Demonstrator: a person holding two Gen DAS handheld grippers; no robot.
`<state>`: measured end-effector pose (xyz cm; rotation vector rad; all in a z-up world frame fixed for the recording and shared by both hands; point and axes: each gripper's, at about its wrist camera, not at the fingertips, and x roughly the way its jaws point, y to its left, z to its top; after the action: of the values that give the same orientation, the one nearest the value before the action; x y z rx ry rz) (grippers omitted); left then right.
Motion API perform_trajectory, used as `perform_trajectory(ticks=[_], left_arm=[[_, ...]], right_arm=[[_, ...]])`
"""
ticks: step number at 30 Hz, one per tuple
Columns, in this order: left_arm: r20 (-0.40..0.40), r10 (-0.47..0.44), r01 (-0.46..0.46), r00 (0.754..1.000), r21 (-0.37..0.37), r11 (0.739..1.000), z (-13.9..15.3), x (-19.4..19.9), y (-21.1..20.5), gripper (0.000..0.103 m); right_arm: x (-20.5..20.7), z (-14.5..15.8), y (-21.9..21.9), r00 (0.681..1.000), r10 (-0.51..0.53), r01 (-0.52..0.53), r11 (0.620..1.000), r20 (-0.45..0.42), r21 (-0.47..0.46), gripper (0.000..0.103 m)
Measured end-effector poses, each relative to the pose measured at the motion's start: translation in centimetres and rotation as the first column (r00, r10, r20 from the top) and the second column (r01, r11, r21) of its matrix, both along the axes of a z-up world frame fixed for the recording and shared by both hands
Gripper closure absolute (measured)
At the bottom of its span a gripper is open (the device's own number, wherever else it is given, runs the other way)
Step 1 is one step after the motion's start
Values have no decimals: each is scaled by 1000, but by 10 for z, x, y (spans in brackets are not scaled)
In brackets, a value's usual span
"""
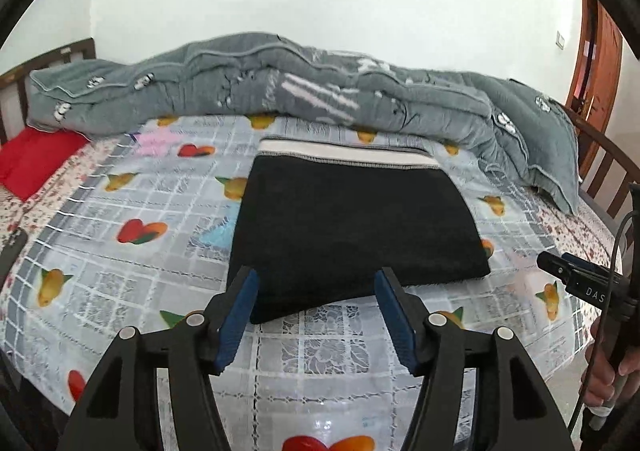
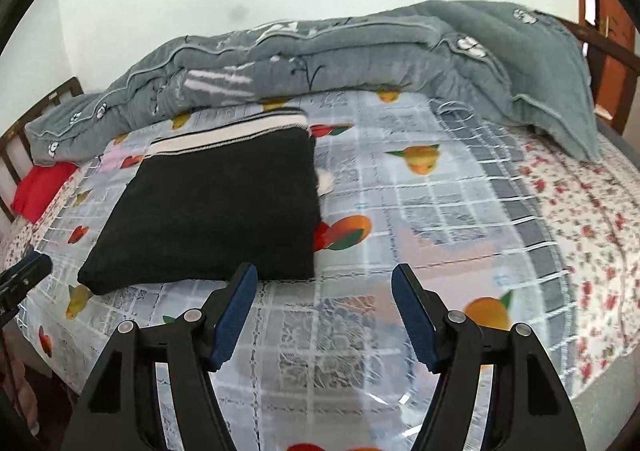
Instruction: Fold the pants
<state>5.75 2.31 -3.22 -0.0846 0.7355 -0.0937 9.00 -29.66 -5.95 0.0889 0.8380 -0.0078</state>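
Black pants [image 1: 352,227], folded flat, rectangular.

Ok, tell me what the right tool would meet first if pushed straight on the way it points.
Probably the fruit-print plastic sheet on the bed, just right of the folded black pants. The open right tool has nothing between its fingers; depth is uncertain.

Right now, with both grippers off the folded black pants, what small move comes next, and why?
Probably draw both grippers back clear of the bed. The folded black pants lie as a neat rectangle on the fruit-print sheet, white waistband at the far edge; the left gripper and right gripper stand open and empty.
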Motion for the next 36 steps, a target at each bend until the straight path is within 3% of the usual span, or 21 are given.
perform_trajectory(ticks=[4, 6, 8, 13, 36], left_arm=[[25, 34, -36, 999, 60, 998, 11, -13, -5, 34], [25, 51, -53, 998, 76, 996, 14, -18, -7, 34], [30, 71, -73, 997, 78, 994, 16, -24, -8, 27], [21, 67, -68, 998, 38, 997, 19, -38, -10, 25], [53, 80, -82, 995, 47, 996, 31, -69, -6, 25]], right_arm=[[-15, 20, 4, 999, -10, 13, 998, 42, -69, 33], [-23, 28, 6, 998, 0, 5, 996, 58, -89, 14], [-31, 34, 8, 996, 7, 1, 996, 83, -94, 10], [-43, 39, 9, 998, 1, 5, 996, 64, -86, 10], [-81, 53, 14, 995, 19, -13, 998, 99, -57, 10]])
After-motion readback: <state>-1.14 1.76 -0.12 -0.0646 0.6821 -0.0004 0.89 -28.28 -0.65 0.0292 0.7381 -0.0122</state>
